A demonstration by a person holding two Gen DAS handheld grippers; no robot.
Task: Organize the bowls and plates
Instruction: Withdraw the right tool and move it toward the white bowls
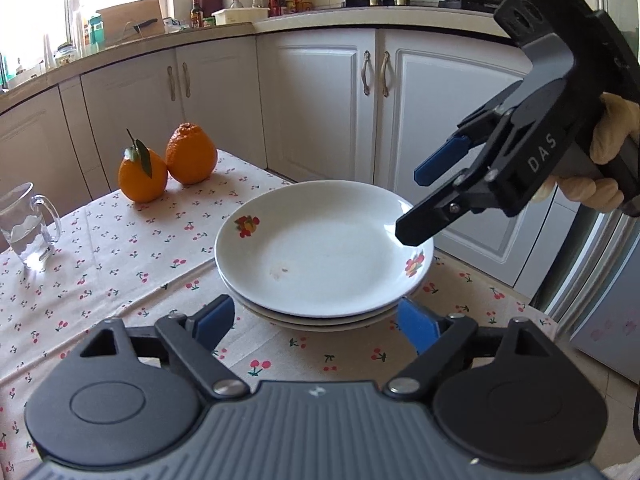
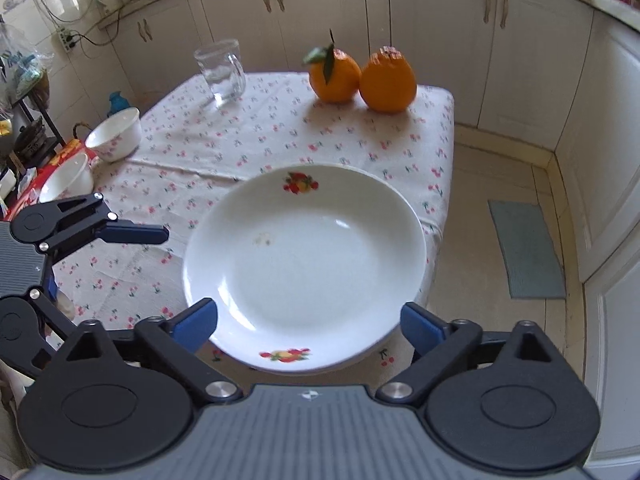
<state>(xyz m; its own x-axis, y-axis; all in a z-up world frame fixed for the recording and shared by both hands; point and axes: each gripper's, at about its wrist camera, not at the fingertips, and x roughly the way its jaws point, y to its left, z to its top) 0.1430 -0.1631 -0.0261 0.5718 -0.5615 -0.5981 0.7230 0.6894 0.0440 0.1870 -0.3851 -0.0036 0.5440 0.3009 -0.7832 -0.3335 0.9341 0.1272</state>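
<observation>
A stack of white plates (image 1: 324, 256) with fruit prints sits at the table's corner; it also shows in the right wrist view (image 2: 312, 268). My left gripper (image 1: 316, 326) is open, fingers just short of the stack's near rim, empty. My right gripper (image 2: 308, 326) is open and empty above the stack's edge; in the left wrist view it (image 1: 416, 204) hovers over the right rim. Two white bowls (image 2: 114, 134) (image 2: 68, 178) stand at the table's left side in the right wrist view.
Two oranges (image 1: 168, 162) and a glass mug (image 1: 28, 226) stand on the cherry-print tablecloth (image 1: 120, 280). White cabinets (image 1: 320, 96) and a counter with pots are behind. A floor mat (image 2: 528, 248) lies beside the table.
</observation>
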